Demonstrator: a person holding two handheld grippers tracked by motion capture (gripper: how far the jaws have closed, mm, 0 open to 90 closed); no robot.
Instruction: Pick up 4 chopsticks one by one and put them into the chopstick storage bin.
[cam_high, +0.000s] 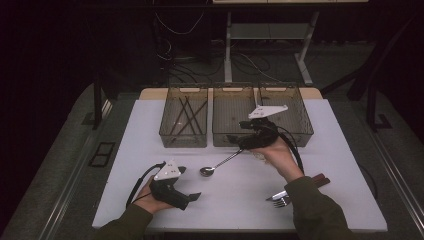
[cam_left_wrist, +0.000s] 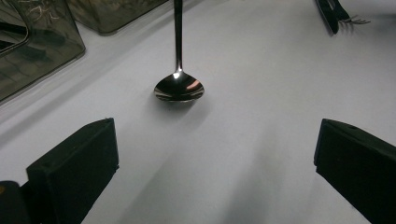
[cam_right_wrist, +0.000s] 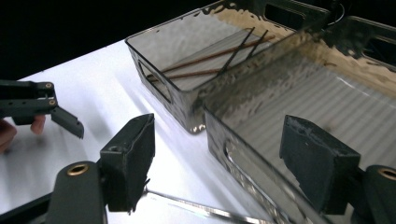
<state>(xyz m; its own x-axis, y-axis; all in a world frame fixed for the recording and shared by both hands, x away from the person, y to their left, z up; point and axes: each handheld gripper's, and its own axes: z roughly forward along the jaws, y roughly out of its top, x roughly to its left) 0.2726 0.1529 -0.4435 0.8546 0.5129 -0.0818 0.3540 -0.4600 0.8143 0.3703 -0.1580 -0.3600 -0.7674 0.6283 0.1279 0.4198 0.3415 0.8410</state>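
On the white table a spoon lies bowl-down toward the person, its handle running up and to the right toward the right gripper, which hovers at the near wall of the middle bin. From the right gripper view the jaws stand well apart with nothing between the pads — the spoon's thin handle passes just below the left jaw, on the table, and whether the jaw touches it cannot be told. Those jaws look over the front edge of the middle bin, with the left bin beyond it holding several thin dark and brown sticks. A third bin sits at the right end of the row, all three side by side. The left gripper rests low near the table's front edge, held in the left hand; its jaws are spread wide and empty, aimed at the spoon's bowl, which lies well ahead of them. Near the right forearm a fork and a knife lie together on the table — their handles are hidden by the sleeve.
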